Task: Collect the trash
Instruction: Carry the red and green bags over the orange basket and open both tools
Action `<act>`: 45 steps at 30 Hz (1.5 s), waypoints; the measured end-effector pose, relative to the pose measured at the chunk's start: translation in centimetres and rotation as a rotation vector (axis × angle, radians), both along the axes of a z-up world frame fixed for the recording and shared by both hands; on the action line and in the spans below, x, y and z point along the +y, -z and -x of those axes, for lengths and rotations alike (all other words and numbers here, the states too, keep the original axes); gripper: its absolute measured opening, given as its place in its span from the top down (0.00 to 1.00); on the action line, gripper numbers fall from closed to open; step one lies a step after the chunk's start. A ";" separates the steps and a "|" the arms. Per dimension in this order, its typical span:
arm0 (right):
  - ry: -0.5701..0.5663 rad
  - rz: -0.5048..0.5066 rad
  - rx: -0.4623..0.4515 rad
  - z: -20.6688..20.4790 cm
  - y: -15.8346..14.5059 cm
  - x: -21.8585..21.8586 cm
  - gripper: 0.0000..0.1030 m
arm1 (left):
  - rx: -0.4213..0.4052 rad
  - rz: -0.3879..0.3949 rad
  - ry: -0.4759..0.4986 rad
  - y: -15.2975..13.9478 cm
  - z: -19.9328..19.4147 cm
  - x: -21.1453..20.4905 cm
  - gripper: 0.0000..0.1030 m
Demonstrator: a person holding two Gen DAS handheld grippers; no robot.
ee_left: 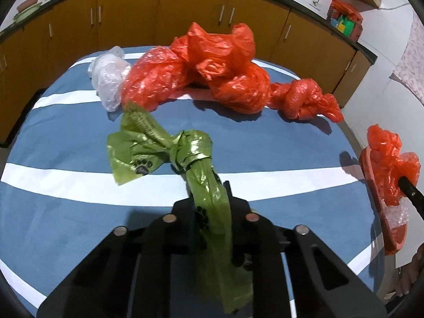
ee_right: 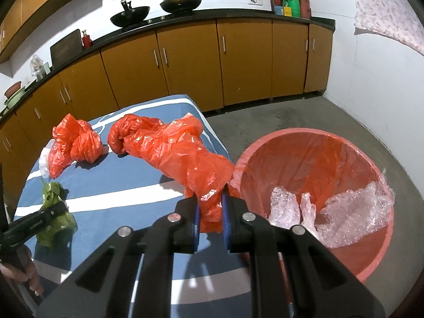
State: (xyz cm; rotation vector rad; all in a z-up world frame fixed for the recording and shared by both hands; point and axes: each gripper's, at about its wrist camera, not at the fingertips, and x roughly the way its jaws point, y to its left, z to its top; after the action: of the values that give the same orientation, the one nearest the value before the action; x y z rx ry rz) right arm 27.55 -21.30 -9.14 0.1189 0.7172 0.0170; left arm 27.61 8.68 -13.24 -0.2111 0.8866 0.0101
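A knotted green bag with paw prints lies on the blue-and-white striped table. Its tail runs back between the fingers of my left gripper, which is shut on it. In the right wrist view my right gripper is shut on a long red plastic bag, lifted at the table's right edge beside a red bin. The bin holds clear bubble wrap. The left gripper and green bag show at that view's left edge.
More red bags and a knotted red one lie along the table's far side, beside a clear bag. Brown cabinets with woks on the counter stand behind. Grey floor surrounds the bin.
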 end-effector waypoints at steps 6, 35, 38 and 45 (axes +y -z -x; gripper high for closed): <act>0.014 -0.013 -0.017 0.6 -0.6 -0.6 0.86 | -0.020 -0.020 -0.025 -0.8 0.8 1.3 0.88; 0.146 -0.053 -0.095 4.7 -4.1 -7.4 0.86 | -0.151 -0.041 0.036 -7.0 2.2 -1.8 0.88; 0.168 -0.057 -0.106 5.2 -4.5 -8.5 0.86 | -0.169 -0.037 0.065 -7.7 2.2 -3.0 0.88; 0.222 -0.066 -0.124 6.1 -5.0 -11.2 0.86 | -0.207 -0.028 0.142 -9.0 1.9 -6.4 0.88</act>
State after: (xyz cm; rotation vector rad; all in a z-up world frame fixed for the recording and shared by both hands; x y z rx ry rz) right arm 21.42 -32.47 -4.13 0.2582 0.5770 -0.1629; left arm 25.67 2.29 -4.26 -0.1197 0.6931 -0.1291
